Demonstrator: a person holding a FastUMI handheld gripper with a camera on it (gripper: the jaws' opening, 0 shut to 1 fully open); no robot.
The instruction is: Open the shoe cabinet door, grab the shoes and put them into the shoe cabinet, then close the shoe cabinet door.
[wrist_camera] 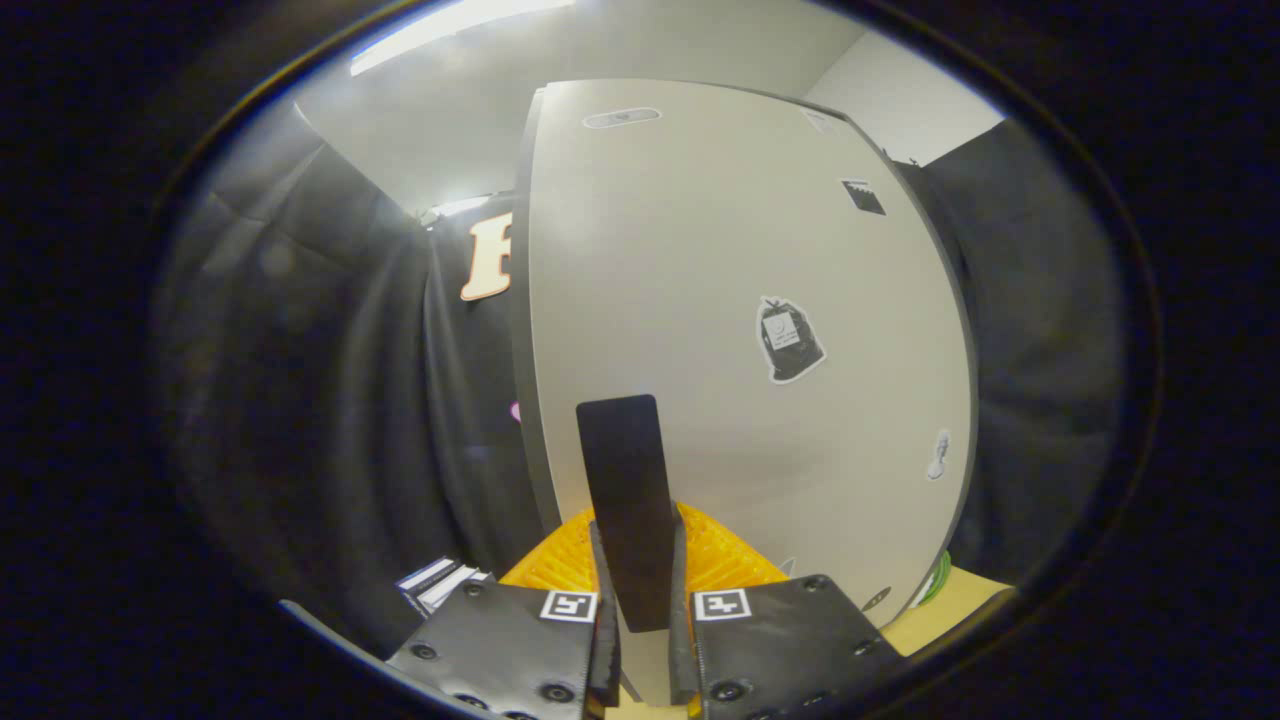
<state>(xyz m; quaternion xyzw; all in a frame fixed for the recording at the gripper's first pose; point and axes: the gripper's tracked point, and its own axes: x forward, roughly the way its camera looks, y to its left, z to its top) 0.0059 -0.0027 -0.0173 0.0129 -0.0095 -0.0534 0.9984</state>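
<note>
The shoe cabinet door (740, 250) is a pale flat panel with a few stickers, standing close in front of me. A dark flat handle (625, 470) sticks out from its lower part. My gripper (638, 560) is shut on this handle, one finger pressing on each side. The door's left edge (522, 330) stands out against the dark cloth behind it. I cannot tell how far the door is swung, and the cabinet's inside is hidden.
Black booth cloth (330, 400) hangs to the left, and more cloth (1040, 350) hangs to the right of the door. A light wooden surface (960, 600) and a green object (937, 580) lie at the door's lower right. A small striped item (440, 585) sits beside the left finger.
</note>
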